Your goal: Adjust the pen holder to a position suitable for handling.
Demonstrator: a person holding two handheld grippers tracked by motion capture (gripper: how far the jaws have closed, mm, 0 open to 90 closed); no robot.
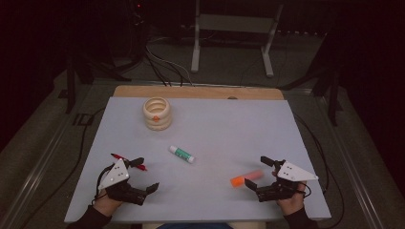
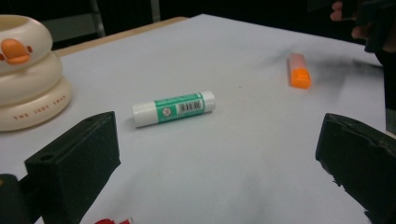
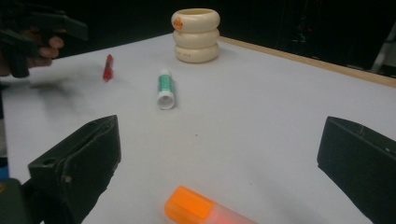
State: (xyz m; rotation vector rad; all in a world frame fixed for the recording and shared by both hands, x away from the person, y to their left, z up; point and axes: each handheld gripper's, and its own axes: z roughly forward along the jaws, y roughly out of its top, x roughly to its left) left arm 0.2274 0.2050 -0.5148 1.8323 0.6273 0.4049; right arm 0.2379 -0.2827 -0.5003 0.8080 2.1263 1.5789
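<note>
On the cream holder (image 2: pixel 28 74), made of three stacked rings with a small orange duck bill on the top ring, the lowest ring carries brown letters that read "THE JUDY" and then one more word too blurred to read. It stands at the far left part of the grey table (image 1: pixel 229 129). The glue stick (image 2: pixel 173 108) has a green label with a white barcode patch and a round sign beside it (the small print I cannot read); it lies on its side in the middle of the table, between the two hands.

The left gripper (image 1: pixel 138 174) rests low at the near left edge, its jaws spread wide and empty. The red pen (image 1: pixel 125 160) lies just beside its far jaw; if they touch I cannot tell.

The right gripper (image 1: pixel 261 171) rests at the near right, jaws also fully apart and holding nothing. The orange marker (image 1: pixel 245 178) lies on the table just in front of its opening, one end reaching between the jaws in the right gripper view, with neither pad pressing on it
</note>
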